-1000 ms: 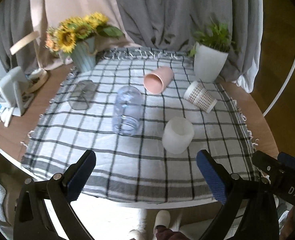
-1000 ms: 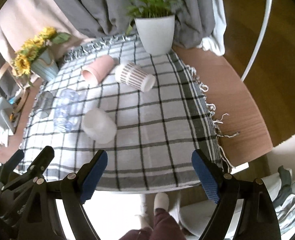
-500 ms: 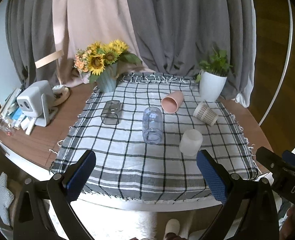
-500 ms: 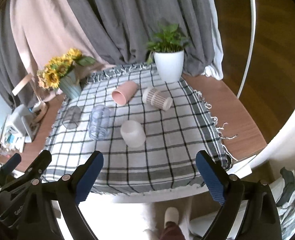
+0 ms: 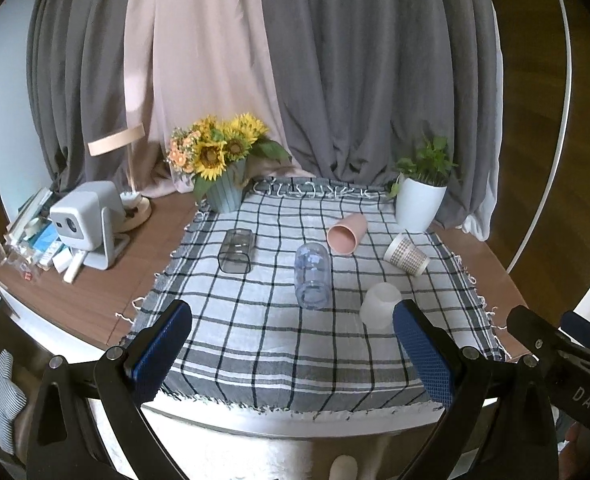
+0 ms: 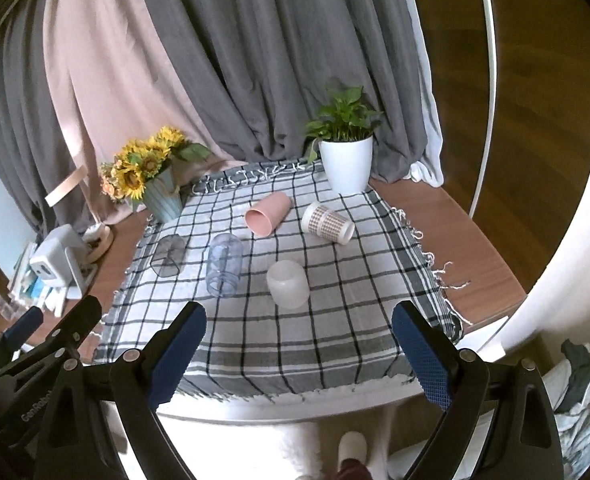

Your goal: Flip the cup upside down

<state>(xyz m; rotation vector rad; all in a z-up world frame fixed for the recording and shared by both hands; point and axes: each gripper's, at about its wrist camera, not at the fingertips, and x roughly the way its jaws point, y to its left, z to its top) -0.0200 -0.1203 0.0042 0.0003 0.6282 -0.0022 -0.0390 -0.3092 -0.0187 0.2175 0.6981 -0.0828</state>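
Both claws hang in the air short of the near edge of the tabletop (image 5: 95,300), well apart from everything on it. The left claw (image 5: 293,354) has its jaws spread wide with nothing between them, and the right claw (image 6: 299,354) is likewise released and carries nothing.

A black-and-white checked cloth (image 5: 279,344) covers the middle of the tabletop, and five cups lie on their sides on it. The frosted white cup (image 5: 380,306) is nearest, toward the right, with its mouth facing the near edge. Just to its left lies the clear bluish cup (image 5: 312,275), its mouth also toward the near edge. Farther left is the smoky grey cup (image 5: 236,255). Beyond the clear one lies the pink cup (image 5: 347,234), its opening turned toward the near left. To the right of the pink cup lies the patterned paper cup (image 5: 406,255), with its mouth pointing to the near right in the right wrist view. None of the cups touches another.

At the far left corner of the cloth stands a vase of sunflowers (image 5: 221,164), and at the far right corner a potted plant (image 5: 421,196). A small white projector (image 5: 85,218) sits on the bare wood to the left.
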